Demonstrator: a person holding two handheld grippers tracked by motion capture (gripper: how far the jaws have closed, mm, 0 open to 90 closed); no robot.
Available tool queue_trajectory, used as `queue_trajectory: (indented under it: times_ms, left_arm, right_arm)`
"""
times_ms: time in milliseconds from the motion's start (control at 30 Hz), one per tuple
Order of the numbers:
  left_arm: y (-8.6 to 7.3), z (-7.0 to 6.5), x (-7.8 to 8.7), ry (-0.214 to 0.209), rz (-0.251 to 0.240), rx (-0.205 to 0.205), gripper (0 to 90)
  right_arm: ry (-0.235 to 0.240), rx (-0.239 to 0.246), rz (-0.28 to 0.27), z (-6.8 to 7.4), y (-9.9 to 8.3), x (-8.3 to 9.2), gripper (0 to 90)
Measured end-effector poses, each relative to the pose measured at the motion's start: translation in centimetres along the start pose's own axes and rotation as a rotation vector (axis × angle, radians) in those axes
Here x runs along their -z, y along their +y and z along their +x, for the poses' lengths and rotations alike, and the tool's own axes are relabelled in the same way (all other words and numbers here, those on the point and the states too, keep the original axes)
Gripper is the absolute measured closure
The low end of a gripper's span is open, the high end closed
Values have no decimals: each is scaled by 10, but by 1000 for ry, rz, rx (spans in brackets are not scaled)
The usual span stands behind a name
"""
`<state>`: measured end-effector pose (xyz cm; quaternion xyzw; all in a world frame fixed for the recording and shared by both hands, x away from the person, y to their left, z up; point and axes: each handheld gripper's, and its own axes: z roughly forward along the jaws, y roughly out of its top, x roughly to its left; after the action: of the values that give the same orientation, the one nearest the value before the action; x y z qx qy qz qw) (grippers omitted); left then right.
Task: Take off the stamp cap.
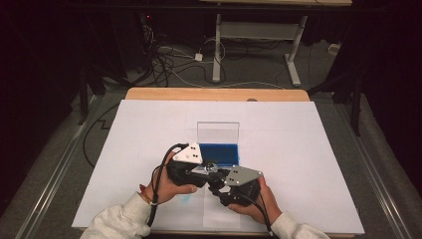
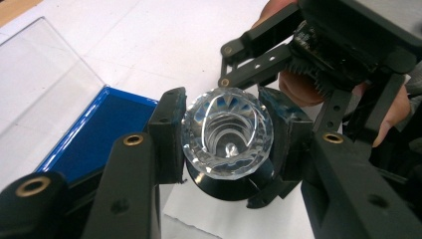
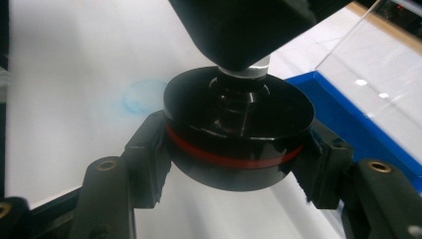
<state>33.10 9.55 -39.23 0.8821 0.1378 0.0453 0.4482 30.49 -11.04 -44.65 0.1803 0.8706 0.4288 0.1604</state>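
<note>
A round stamp hangs between both grippers, just in front of the blue ink pad [image 1: 219, 153]. Its faceted clear knob [image 2: 227, 135] sits between the pads of my left gripper [image 2: 226, 142], which is shut on it. The stamp's black base [image 3: 239, 132], ringed by a red band, is clamped in my right gripper [image 3: 238, 157]. From above, the left gripper [image 1: 203, 170] and the right gripper [image 1: 217, 183] meet tip to tip over the white sheet, each in one of the person's hands. The underside of the stamp is hidden.
The ink pad's clear lid [image 1: 218, 131] stands upright behind it. A white sheet [image 1: 298, 139] covers most of the wooden table [image 1: 214, 93]. A faint blue smudge [image 3: 142, 97] marks the sheet near the hands. Cables and a desk frame lie on the floor beyond.
</note>
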Motion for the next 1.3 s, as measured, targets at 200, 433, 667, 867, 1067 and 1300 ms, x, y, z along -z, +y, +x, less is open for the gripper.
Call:
queue_trajectory:
  times_ms: [200,433,667,867,1067,1300]
  left_arm:
    - [-1,0,-2,3,-9,1,547]
    - [-1,0,-2,-2,-19,-3,547]
    - [-2,0,-1,-11,-31,-5,548]
    - [-2,0,0,-16,-39,-5,547]
    - [-3,-3,-3,-17,-29,-18,547]
    - [-3,0,-3,-43,-18,-11,547]
  right_arm:
    - [52,-61,-22,-5,-5,-3,385]
    - [85,-89,-46,-7,-7,-3,385]
    - [105,-95,-52,-8,-7,-2,385]
    - [122,-98,-59,-10,-7,-1,385]
    - [74,-56,-18,-4,-4,-1,388]
    - [-15,44,34,3,0,3,389]
